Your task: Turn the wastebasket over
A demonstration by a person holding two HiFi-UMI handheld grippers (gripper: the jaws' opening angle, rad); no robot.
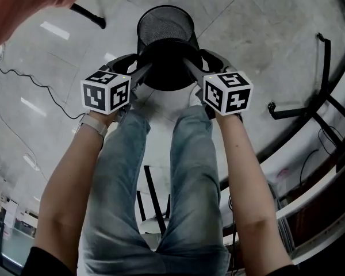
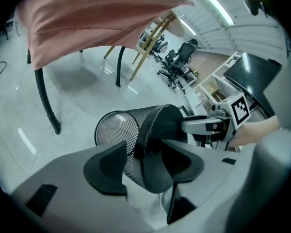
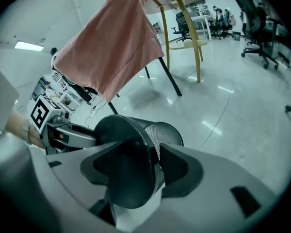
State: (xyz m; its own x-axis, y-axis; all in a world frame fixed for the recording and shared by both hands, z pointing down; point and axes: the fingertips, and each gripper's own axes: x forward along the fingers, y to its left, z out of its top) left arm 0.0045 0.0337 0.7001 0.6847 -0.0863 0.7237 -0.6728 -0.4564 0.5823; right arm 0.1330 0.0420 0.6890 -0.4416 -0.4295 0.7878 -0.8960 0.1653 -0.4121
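Step in hand: rotation of the wastebasket [image 1: 165, 42], carried between both tools.

The left gripper [image 1: 142, 73] and the right gripper [image 1: 191, 72] each clamp the bottom edge of the wastebasket from opposite sides; in the left gripper view the left gripper [image 2: 145, 166] sets one jaw on the mesh wall and the other across the solid base; the right gripper [image 3: 140, 171] does the same in its own view.

Position: the wastebasket lies tipped on its side in front of the person's knees, apparently clear of the polished floor [image 1: 264, 33]; the mouth points away from the person and the base faces the person.

Procedure, as a judgement:
- turn both grippers at the same rate; unequal rotation twists the edge out of one clamp;
- hold the clamping force constant; the grip takes only a narrow band, so slippage is the main risk;
- lower the mouth flat to the floor before release.

Appearance: a black cylinder; fine wire mesh wall [image 2: 119, 130], see-through against the floor; plain rim at the mouth; opaque dark base [image 3: 123, 144]; no contents visible inside.
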